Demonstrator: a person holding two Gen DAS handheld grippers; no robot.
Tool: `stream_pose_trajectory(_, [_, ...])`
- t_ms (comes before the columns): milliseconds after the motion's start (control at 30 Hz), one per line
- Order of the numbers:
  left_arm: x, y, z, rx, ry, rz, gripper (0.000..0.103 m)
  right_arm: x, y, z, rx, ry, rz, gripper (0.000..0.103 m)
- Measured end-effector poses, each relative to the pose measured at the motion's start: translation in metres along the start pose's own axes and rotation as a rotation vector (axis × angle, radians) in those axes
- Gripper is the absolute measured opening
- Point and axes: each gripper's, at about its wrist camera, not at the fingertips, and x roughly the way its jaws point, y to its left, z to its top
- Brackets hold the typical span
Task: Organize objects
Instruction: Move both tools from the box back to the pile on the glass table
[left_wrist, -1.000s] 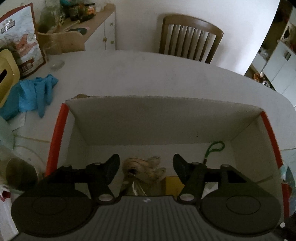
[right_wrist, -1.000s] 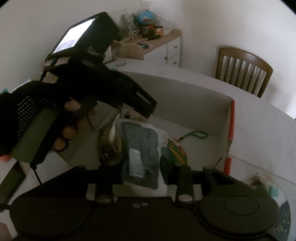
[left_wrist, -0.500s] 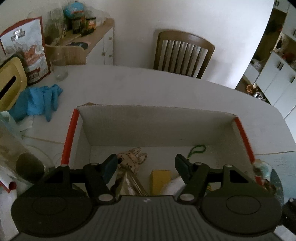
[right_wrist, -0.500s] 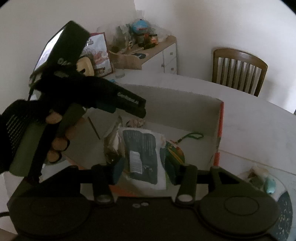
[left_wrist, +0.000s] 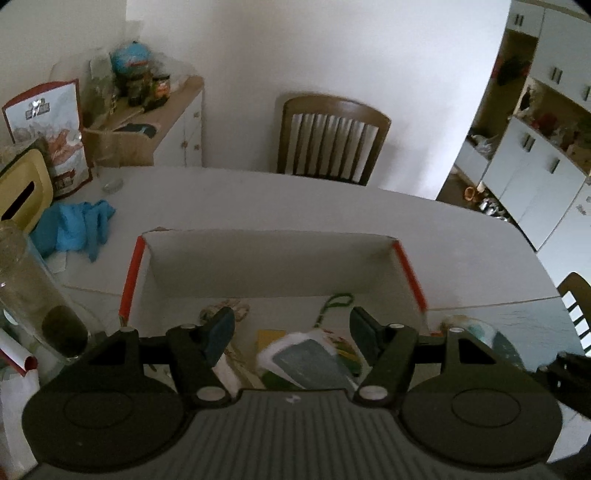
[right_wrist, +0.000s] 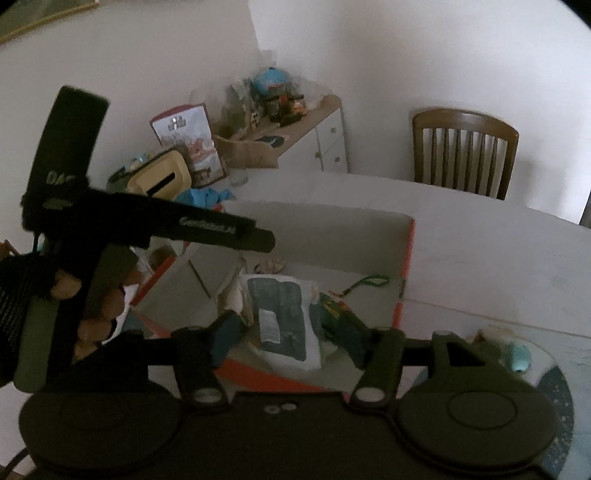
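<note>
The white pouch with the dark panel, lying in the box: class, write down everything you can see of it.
The white pouch looks like soft, crinkled plastic, with a large dark grey-blue panel and a small pale label. It lies flat, slightly tilted, in the white cardboard box with orange edges, on top of other items, overlapping a green and yellow packet. It sits below and between the open jaws of the right gripper, which do not touch it.

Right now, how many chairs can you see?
2: one chair behind the table's far edge; a second chair partly visible at the table's right end. Others may be out of frame.
</note>
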Motion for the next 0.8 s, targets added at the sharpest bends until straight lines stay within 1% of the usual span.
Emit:
stream_pose_trajectory(67, [-0.008,-0.008,-0.003,0.008,-0.013,-0.004,0.077,-0.009,-0.004,-0.001,0.003,-0.016,0.006,0.065])
stream_pose_trajectory(100, [-0.012,-0.012,-0.005,0.011,-0.022,-0.007,0.078,-0.014,-0.006,-0.003,0.005,-0.025,0.009,0.066])
stream_pose_trajectory(167, [-0.020,-0.021,-0.009,0.022,-0.036,-0.014,0.078,-0.024,-0.012,-0.004,0.011,-0.043,0.015,0.074])
stream_pose_trajectory(300, [-0.031,-0.042,-0.016,0.044,-0.055,-0.014,0.082,-0.048,-0.027,-0.008,0.031,-0.076,0.022,0.081])
stream_pose_trajectory(367, [-0.037,-0.053,-0.021,0.045,-0.075,0.000,0.082,-0.063,-0.037,-0.014,0.034,-0.098,0.019,0.091])
stream_pose_trajectory(433, [-0.042,-0.063,-0.025,0.035,-0.092,0.001,0.084,-0.076,-0.048,-0.020,0.044,-0.119,0.009,0.101])
stream_pose_trajectory(567, [-0.048,-0.089,-0.034,0.046,-0.112,-0.005,0.086,-0.099,-0.079,-0.035,0.077,-0.131,-0.012,0.101])
stream_pose_trajectory(800, [-0.039,-0.135,-0.055,0.076,-0.104,-0.031,0.086,-0.120,-0.132,-0.061,0.081,-0.098,-0.094,0.101])
